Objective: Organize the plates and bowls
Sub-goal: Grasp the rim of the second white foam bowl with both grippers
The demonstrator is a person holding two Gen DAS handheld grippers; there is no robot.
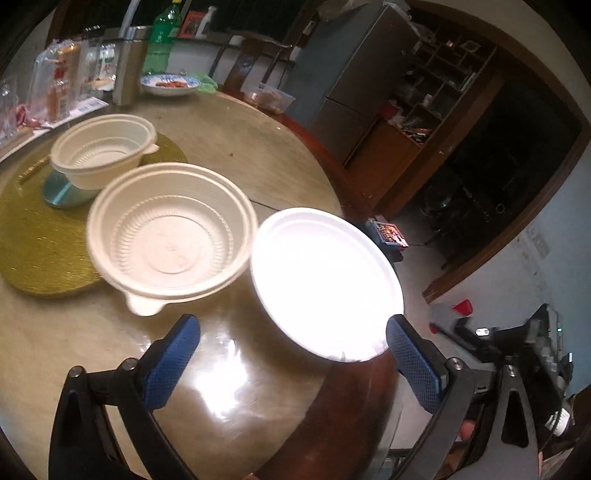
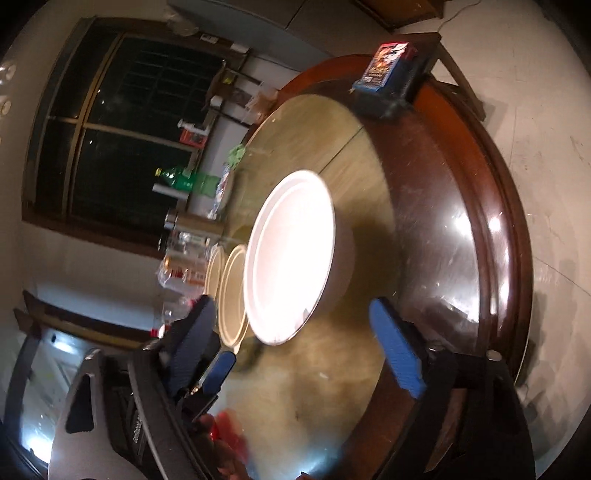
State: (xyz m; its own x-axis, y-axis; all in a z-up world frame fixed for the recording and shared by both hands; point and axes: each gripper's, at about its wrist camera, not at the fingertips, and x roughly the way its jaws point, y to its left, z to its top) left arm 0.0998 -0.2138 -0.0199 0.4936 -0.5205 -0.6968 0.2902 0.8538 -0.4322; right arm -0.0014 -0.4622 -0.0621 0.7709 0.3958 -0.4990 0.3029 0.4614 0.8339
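Observation:
A white plate lies near the table's edge, brightly lit; it also shows in the right wrist view. A cream plastic bowl sits just left of it, and a second cream bowl stands farther back on a gold placemat. Both bowls show edge-on in the right wrist view. My left gripper is open and empty, just short of the plate and the near bowl. My right gripper is open and empty, close to the plate's near rim.
The round wooden table has a dark raised rim. At the back stand a green bottle, a metal canister, a patterned dish with food and wrapped packets. A card box sits at the table's edge.

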